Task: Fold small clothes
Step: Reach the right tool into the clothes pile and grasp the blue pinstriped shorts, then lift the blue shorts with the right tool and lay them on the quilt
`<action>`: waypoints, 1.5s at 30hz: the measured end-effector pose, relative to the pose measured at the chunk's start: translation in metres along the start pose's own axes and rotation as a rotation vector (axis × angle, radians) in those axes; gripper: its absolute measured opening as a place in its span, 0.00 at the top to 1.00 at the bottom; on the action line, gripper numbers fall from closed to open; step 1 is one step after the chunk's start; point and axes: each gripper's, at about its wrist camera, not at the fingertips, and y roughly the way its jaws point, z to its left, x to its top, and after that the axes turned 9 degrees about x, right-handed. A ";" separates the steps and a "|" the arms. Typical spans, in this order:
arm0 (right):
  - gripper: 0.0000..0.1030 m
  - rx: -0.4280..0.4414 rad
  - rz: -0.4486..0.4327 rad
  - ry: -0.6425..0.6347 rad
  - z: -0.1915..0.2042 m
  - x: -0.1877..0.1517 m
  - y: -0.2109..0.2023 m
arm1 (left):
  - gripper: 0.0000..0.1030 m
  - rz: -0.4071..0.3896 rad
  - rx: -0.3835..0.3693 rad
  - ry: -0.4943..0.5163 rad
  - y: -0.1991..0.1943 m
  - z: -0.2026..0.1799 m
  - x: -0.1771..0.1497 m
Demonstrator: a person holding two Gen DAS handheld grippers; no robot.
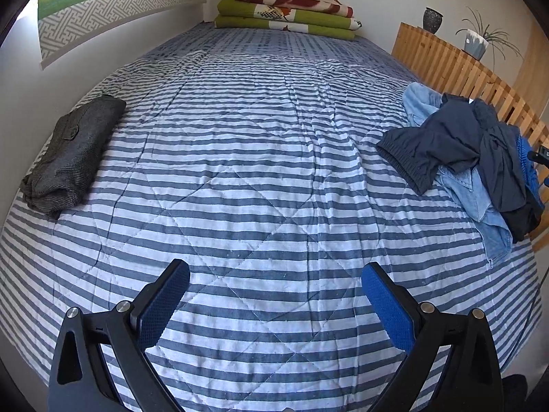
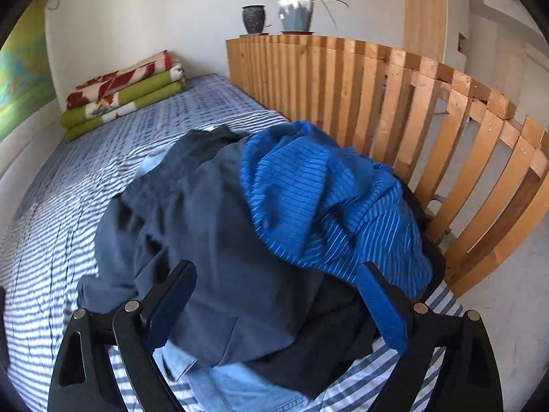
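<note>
A heap of unfolded clothes lies at the right side of the striped bed, by the wooden rail. It holds a navy garment, a bright blue ribbed one and light blue denim. A folded grey garment rests at the bed's left edge. My left gripper hangs open over bare striped quilt, nothing between its fingers. Above the heap, my right gripper stands open with its fingers wide on either side of the navy cloth, pads not pressing on it.
A slatted wooden rail runs along the bed's right side, with a dark vase and a potted plant on its end. Folded green and red blankets are stacked at the far end by the wall.
</note>
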 end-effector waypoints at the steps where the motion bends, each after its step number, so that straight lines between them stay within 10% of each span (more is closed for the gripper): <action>1: 0.10 -0.013 0.009 -0.006 -0.003 0.007 0.008 | 0.01 -0.006 0.008 0.003 -0.004 0.001 0.002; 6: 0.16 -0.089 0.107 -0.019 -0.019 0.025 0.054 | 0.01 -0.023 0.038 -0.007 -0.025 0.012 0.009; 10: 0.84 0.027 0.171 0.059 -0.039 0.025 0.058 | 0.01 -0.048 0.061 0.005 -0.046 0.019 0.009; 21: 0.90 0.259 0.043 -0.154 0.001 0.014 -0.089 | 0.03 -0.137 0.047 -0.020 -0.118 0.030 0.003; 35: 0.91 0.820 0.132 -0.428 0.195 -0.064 -0.226 | 0.03 -0.255 0.127 -0.139 -0.211 0.112 -0.028; 39: 0.91 0.762 0.227 -0.431 0.185 -0.107 -0.198 | 0.03 -0.249 0.157 -0.150 -0.216 0.133 -0.040; 45: 0.81 0.384 0.373 -0.521 0.143 -0.177 -0.105 | 0.03 -0.175 0.146 -0.086 -0.186 0.120 -0.049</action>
